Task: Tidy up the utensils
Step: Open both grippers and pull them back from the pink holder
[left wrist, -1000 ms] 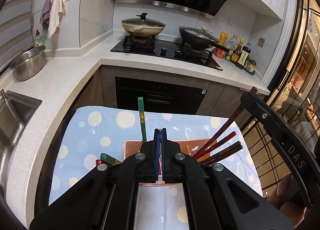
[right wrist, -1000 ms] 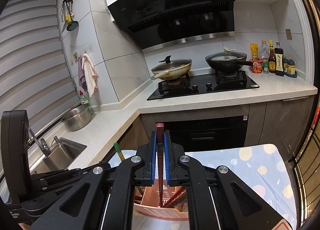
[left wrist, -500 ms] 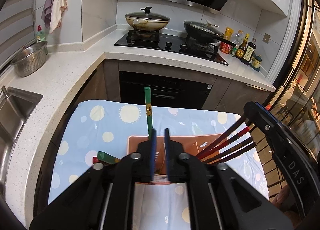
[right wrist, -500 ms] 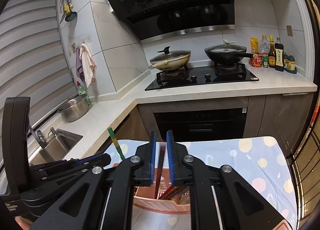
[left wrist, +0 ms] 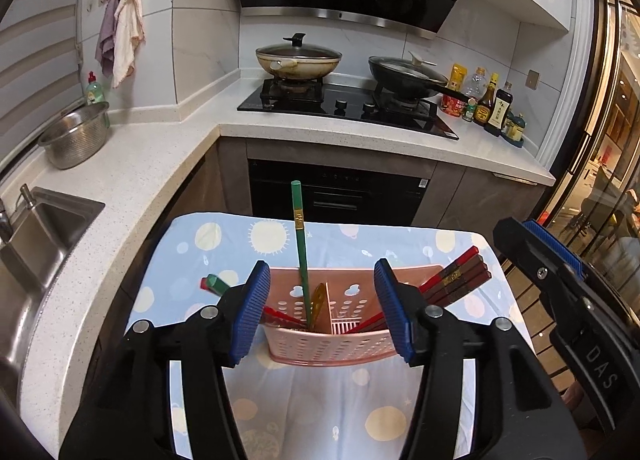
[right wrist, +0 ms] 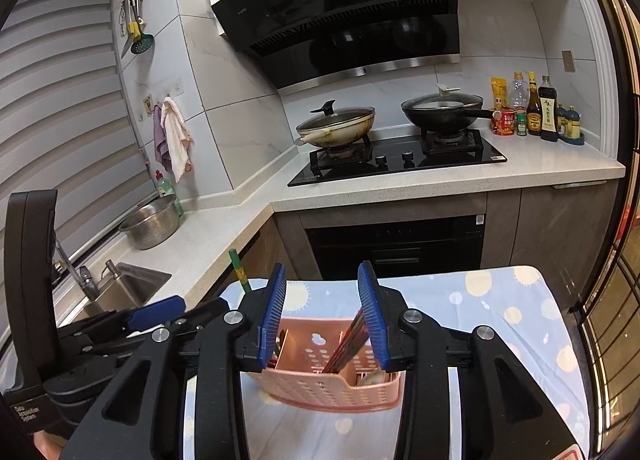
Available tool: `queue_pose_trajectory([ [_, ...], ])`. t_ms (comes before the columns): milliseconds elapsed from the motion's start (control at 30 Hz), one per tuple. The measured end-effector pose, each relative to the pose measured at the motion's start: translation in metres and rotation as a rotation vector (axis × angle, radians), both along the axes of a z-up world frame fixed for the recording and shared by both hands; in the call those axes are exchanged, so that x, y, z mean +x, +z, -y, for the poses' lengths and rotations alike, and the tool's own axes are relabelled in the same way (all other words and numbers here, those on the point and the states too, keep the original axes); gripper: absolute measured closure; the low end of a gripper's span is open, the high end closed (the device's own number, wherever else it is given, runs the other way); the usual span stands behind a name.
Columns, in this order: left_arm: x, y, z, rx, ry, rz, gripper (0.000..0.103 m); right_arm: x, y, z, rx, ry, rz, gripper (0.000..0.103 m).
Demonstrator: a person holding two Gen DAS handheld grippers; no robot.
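A pink perforated utensil basket (left wrist: pixel 332 344) stands on the blue patterned cloth (left wrist: pixel 320 236); it also shows in the right wrist view (right wrist: pixel 320 380). A green chopstick (left wrist: pixel 300 244) stands upright in its left compartment. Several dark red and brown chopsticks (left wrist: pixel 456 276) lean out of its right compartment, also seen in the right wrist view (right wrist: pixel 348 340). My left gripper (left wrist: pixel 320 312) is open and empty, just above the basket. My right gripper (right wrist: pixel 322 314) is open and empty above the basket.
The cloth covers a small table in front of an L-shaped kitchen counter (left wrist: pixel 160 164). A sink (left wrist: pixel 36 236) and a steel colander (left wrist: pixel 76 136) are at the left. A hob with two lidded pans (left wrist: pixel 348 100) and sauce bottles (left wrist: pixel 488 108) are behind.
Both grippers have opened wide. The right one let go of the dark red chopstick, which now rests in the basket; the green chopstick stands free of the left gripper.
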State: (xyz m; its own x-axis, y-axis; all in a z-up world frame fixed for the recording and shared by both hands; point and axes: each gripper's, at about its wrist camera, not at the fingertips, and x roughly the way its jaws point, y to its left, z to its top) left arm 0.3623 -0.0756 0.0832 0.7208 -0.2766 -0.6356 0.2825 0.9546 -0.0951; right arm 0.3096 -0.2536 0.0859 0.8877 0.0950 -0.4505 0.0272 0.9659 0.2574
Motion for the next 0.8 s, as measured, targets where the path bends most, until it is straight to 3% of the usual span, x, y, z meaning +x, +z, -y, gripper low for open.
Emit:
queue_pose_trajectory([
  [200, -0.023, 0.001, -0.007, 0.049, 0.038, 0.019, 0.046, -0.023, -0.002, -0.001, -0.013, -0.005, -0.032, 0.056],
  [300, -0.033, 0.0, -0.012, 0.062, 0.061, 0.016, 0.035, -0.036, -0.003, -0.004, -0.03, -0.004, -0.048, 0.054],
  [500, -0.058, -0.001, -0.019, 0.084, 0.083, 0.022, 0.023, -0.061, -0.005, -0.013, -0.052, 0.009, -0.082, 0.052],
  [800, -0.089, -0.012, -0.027, 0.114, 0.103, 0.004, 0.011, -0.094, -0.013, -0.021, -0.065, 0.012, -0.135, 0.048],
])
